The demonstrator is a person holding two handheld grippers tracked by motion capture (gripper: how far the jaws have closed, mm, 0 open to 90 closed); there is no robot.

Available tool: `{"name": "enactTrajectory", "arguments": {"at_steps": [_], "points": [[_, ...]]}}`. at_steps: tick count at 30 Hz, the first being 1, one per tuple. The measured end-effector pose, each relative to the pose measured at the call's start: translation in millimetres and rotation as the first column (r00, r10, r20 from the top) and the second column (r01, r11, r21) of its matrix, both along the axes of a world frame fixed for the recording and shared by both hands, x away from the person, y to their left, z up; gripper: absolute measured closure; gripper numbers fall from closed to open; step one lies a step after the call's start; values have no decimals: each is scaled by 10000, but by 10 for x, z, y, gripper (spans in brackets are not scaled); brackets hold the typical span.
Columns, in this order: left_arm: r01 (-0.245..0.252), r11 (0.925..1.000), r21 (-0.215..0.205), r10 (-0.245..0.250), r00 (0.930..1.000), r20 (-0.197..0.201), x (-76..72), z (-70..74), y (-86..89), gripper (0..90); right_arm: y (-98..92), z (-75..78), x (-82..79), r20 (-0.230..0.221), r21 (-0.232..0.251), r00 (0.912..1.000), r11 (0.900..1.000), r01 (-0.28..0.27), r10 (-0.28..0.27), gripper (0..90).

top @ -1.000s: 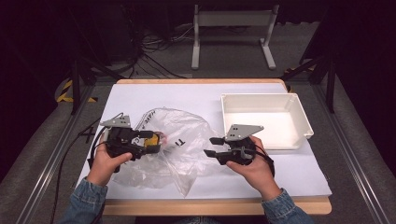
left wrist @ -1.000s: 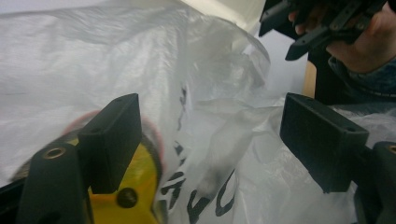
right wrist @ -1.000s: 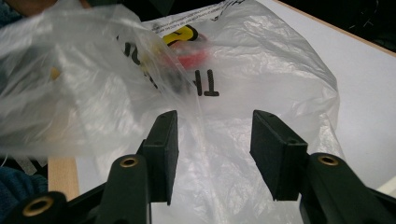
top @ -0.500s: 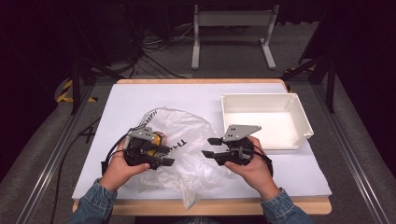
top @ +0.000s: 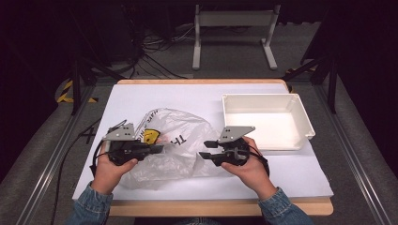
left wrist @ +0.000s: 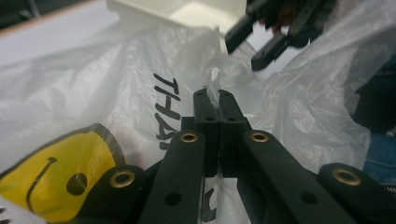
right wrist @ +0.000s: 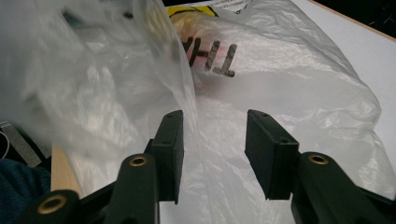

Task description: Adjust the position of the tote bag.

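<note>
A thin clear plastic bag (top: 180, 143) with a yellow smiley face (left wrist: 51, 175) and black lettering lies crumpled on the white-covered table. My left gripper (top: 159, 148) lies at the bag's left side. In the left gripper view its jaws (left wrist: 213, 95) are shut on a raised fold of the film. My right gripper (top: 205, 150) is at the bag's right edge and points left. It stands open (right wrist: 214, 140), with loose film of the bag (right wrist: 289, 79) draped between and in front of its jaws. The right gripper (left wrist: 254, 44) also appears far off in the left gripper view.
An empty white tray (top: 263, 97) stands at the right rear of the table, just beyond my right hand, and its corner (left wrist: 154, 11) rises behind the bag. The white sheet (top: 187, 93) covers most of the tabletop. Cables and a stand base lie on the floor beyond.
My left gripper moved right onto the bag, shut on a fold of it and drew back a little to the left. The right gripper has hardly moved.
</note>
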State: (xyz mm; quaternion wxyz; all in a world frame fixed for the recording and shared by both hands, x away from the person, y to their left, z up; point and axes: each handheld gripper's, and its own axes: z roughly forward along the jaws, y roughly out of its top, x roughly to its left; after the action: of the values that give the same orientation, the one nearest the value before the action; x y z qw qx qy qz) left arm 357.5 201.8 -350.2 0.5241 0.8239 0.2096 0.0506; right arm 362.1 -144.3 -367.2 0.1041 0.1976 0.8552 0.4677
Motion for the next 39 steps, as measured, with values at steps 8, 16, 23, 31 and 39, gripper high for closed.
{"name": "enactTrajectory", "arguments": {"at_steps": [8, 16, 23, 31, 39], "points": [[-1193, 9843, -1301, 1316, 9871, 910, -74, 126, 332, 896, 83, 34, -34, 709, 43, 9975, 10000, -63, 60, 607], [-1934, 9637, -1839, 2181, 9679, 1251, -74, 151, 535, 895, 170, 53, 104, 979, 411, 9926, 9968, 687, -724, 559], [-2308, 9559, -1818, 2571, 9566, 1374, 9, 62, 628, 895, 196, 83, 100, 1926, 250, 9744, 9933, 1131, -1158, 535], [-2291, 9595, -1640, 2566, 9508, 1734, 12, 78, 669, 895, 270, 106, 344, 2525, -759, 9542, 9798, 1851, -1607, 885], [-2113, 9661, -1487, 2341, 9593, 1580, 64, 10, 747, 894, 323, 182, 517, 2328, 154, 9511, 9786, 2053, -2032, 900]]}}
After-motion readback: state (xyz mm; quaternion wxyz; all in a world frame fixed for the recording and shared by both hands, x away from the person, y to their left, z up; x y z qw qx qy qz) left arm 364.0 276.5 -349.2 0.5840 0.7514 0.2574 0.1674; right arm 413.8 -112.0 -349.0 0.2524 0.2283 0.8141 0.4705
